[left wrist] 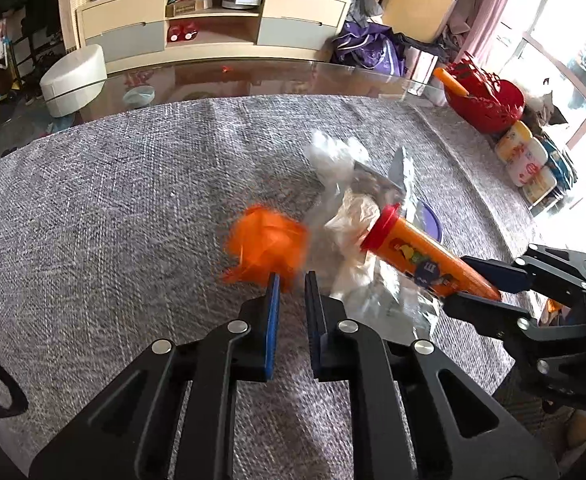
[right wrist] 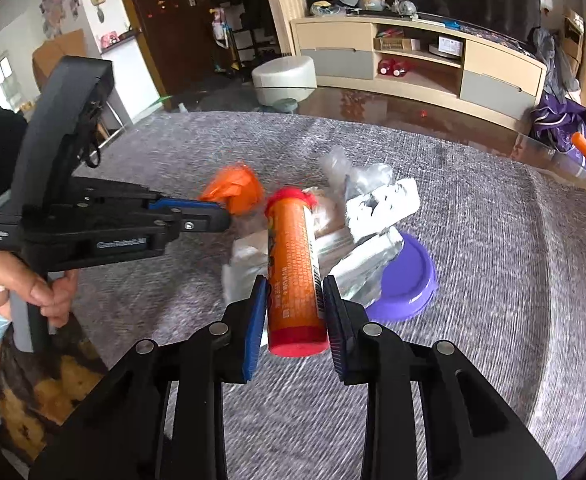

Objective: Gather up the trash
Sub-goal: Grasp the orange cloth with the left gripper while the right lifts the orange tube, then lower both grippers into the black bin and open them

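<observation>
**A:** What's my left gripper (left wrist: 291, 280) doing?

**B:** Jaws nearly together, pinching the crumpled orange plastic wrapper (left wrist: 267, 240), just left of the heap of silver foil and clear plastic wrappers (left wrist: 357, 208) on the grey woven tablecloth (left wrist: 133, 200).

**A:** And my right gripper (right wrist: 295, 292)?

**B:** Clamped on the orange cylindrical tube with red caps (right wrist: 295, 264), over the heap. The round purple plastic lid (right wrist: 407, 280) lies right of it.

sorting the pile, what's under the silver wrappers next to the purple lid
The silver wrappers lie partly over the purple lid and some white crumpled paper. Whatever else sits beneath them on the grey cloth is covered.
</observation>
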`<state>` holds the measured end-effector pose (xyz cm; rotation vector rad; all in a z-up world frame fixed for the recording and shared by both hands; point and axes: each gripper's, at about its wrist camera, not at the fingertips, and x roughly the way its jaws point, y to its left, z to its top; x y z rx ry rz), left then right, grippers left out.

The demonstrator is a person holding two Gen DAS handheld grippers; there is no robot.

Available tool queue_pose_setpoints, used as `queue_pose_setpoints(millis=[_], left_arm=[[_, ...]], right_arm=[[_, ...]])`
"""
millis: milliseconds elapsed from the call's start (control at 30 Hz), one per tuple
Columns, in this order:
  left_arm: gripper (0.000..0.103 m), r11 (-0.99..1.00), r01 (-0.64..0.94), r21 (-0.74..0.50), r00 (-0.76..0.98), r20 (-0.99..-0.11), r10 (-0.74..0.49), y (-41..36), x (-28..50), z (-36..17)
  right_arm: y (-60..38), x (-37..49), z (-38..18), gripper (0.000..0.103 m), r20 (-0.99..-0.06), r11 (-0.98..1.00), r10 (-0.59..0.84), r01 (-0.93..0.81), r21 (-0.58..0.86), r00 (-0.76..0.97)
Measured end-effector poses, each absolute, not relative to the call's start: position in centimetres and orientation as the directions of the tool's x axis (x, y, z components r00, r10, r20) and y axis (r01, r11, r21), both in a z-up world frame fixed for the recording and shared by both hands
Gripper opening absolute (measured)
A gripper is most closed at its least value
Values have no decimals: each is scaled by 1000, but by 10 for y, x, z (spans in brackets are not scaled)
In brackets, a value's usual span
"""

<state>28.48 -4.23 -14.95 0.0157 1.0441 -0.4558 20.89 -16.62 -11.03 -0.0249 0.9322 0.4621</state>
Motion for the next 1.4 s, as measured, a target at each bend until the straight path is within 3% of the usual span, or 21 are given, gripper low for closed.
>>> queue_pose_setpoints(millis=[233,400,533,867,967,1133,1400], left_arm=[[8,916,360,-176,426,-843,-329,-48,278,-154],[38,928,343,-146,497,-810,-311,-41,277,-137],[51,943,314,-108,538,-798,-271,-36,290,-131],[52,941,318,-116,473,-841,-263,-43,319,-162],[34,929,340,-150,460,-835,-303,-42,318,-162],[27,930,344,-131,477,-829,-293,-40,308,-154],[25,938,319,-133,545,-784,-296,-19,261,-118]], right_arm=[[-177,179,-104,29,-764,914,373,-348,206,527],[-187,171,-103,29,-750,920,374,-322,225,545],[-192,172,-106,29,-743,917,389,-311,252,545],[-198,179,-115,29,-747,912,403,-299,280,529],[-198,179,-117,29,-750,912,402,-299,280,526],[-198,173,-111,29,-743,915,396,-295,274,539],[-193,148,-90,29,-727,919,385,-304,250,568]])
